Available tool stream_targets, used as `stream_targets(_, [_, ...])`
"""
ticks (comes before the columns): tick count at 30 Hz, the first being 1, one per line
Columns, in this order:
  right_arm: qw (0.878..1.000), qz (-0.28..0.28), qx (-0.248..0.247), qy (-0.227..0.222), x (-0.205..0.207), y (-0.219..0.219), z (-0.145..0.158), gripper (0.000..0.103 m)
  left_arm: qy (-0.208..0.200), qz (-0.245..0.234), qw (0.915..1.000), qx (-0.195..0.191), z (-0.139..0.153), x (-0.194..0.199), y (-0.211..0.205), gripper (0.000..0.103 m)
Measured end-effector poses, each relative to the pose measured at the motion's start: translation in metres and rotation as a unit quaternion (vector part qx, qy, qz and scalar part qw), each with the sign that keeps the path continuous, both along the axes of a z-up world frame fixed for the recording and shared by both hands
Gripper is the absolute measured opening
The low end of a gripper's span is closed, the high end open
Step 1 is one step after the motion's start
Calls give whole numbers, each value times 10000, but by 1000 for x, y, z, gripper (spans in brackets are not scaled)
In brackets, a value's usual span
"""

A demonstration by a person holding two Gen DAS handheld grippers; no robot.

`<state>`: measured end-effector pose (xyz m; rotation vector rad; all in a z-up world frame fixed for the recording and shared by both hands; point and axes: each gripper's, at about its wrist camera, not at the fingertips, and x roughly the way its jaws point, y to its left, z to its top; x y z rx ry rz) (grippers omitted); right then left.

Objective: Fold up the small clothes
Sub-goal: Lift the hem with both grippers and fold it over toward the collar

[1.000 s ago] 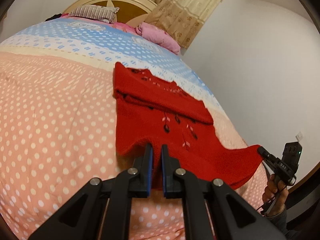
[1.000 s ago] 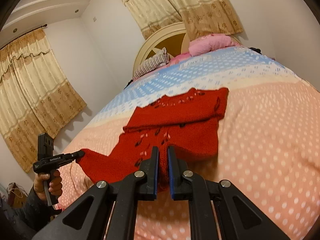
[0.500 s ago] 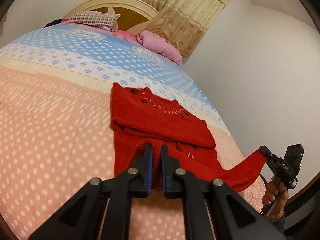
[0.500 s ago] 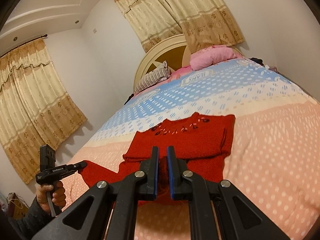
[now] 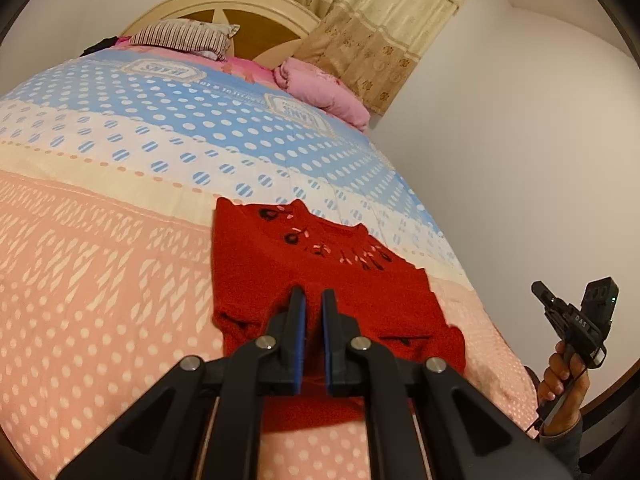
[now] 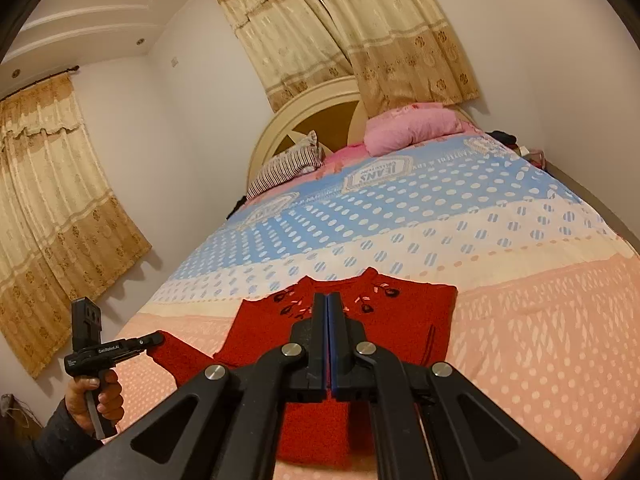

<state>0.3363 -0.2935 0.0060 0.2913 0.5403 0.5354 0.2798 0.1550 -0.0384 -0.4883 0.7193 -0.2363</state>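
Note:
A red knitted sweater [image 5: 280, 264] with dark flower embroidery lies partly folded on the bed, also in the right wrist view [image 6: 404, 320]. My left gripper [image 5: 313, 298] is shut on the sweater's near corner; in the right wrist view this gripper [image 6: 154, 338] shows at the left, holding a red corner lifted off the bed. My right gripper [image 6: 327, 300] is shut, its fingers pressed together with no cloth between them. In the left wrist view it [image 5: 538, 288] is held in the air at the right, clear of the sweater.
The bed [image 5: 120, 280] has a pink, white and blue dotted cover. A striped pillow [image 5: 184, 36] and a pink pillow [image 5: 320, 88] lie at the headboard. A white wall [image 5: 520, 160] runs close along the bed's right side. Curtains [image 6: 52, 200] hang at the left.
Both grippers rose and pulled back. The right gripper let go of the sweater corner it held and now stands empty beside the bed. The left gripper still holds its corner.

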Motion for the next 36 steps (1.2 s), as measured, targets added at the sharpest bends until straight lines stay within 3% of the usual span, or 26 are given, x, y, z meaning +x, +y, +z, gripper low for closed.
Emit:
stream_targets(6, [9938, 489, -758, 648, 5, 21, -47, 2, 254, -75, 9996, -76, -25, 4, 2, 8])
stream_targets(8, [9901, 499, -979, 877, -2, 21, -67, 18, 315, -55, 9994, -107, -31, 3, 5, 8])
stream_targets(9, [9883, 585, -925, 1066, -5, 18, -78, 38, 357, -34, 9993, -143, -34, 2, 9, 8])
stream_targets(10, [9875, 627, -828, 1182, -8, 15, -86, 48, 381, -23, 9991, -177, -37, 1, 12, 8])
stream_targets(17, [9816, 704, -576, 1679, -12, 17, -125, 48, 440, 19, 9989, -158, -42, -2, 13, 8])
stream_targets(20, [9791, 599, -781, 1782, -7, 26, -136, 48, 456, 9, 9989, -141, -45, -3, 12, 8])
stream_targets(21, [9784, 618, -755, 1825, -6, 28, -139, 39, 461, 7, 9988, -135, -45, -4, 12, 8])
stream_targets(22, [9778, 719, -722, 1829, -7, 31, -141, 7, 462, 5, 9988, -141, -46, -4, 12, 8])
stream_targets(23, [9779, 825, -761, 1764, -11, 36, -139, 4, 456, 0, 9989, -142, -46, -5, 13, 8])
stream_targets(27, [9841, 925, -533, 1421, -16, 34, -119, 4, 374, 22, 9991, -175, -41, -4, 17, 8])
stream_targets(36, [9982, 394, 128, 440, 14, 13, -36, 4, 54, 141, 9991, -385, -8, 26, 26, 8])
